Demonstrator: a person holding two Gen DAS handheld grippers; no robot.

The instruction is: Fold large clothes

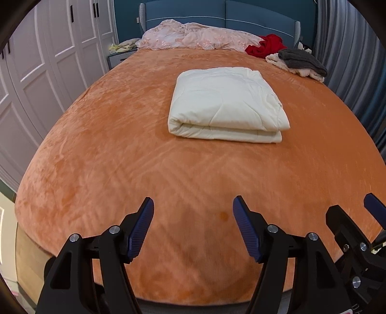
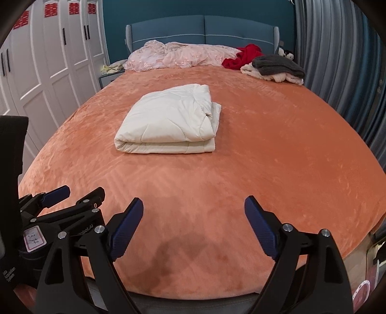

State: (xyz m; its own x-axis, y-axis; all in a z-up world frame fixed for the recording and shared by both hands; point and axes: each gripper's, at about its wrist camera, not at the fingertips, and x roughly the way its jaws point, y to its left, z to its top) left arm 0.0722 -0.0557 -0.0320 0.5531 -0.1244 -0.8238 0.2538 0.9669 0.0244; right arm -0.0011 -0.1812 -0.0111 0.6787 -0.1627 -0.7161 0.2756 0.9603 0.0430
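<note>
A: What do we have, going left to right?

B: We see white panelled wardrobe doors (image 1: 48,60), then the bed (image 1: 120,157) under a plush orange cover with a brushed nap. Mid-bed lies the cream quilt (image 1: 226,103), padded, folded into a thick rectangle with a rounded fold facing us.

A: And at the far end?

B: We see crumpled pink floral bedding (image 1: 193,36) against the blue padded headboard (image 1: 217,12), then a red garment (image 1: 265,47) and a fuzzy grey one (image 1: 301,61) on a cream heap, with pleated grey curtains (image 1: 349,60) beyond.

A: Our claws?

B: Our left claw (image 1: 193,227) stands wide open with nothing in it, ribbed blue pads (image 1: 142,227) over the bed's near end. Our right claw (image 2: 193,229) is also spread wide and empty. Both are well apart from the quilt.
</note>
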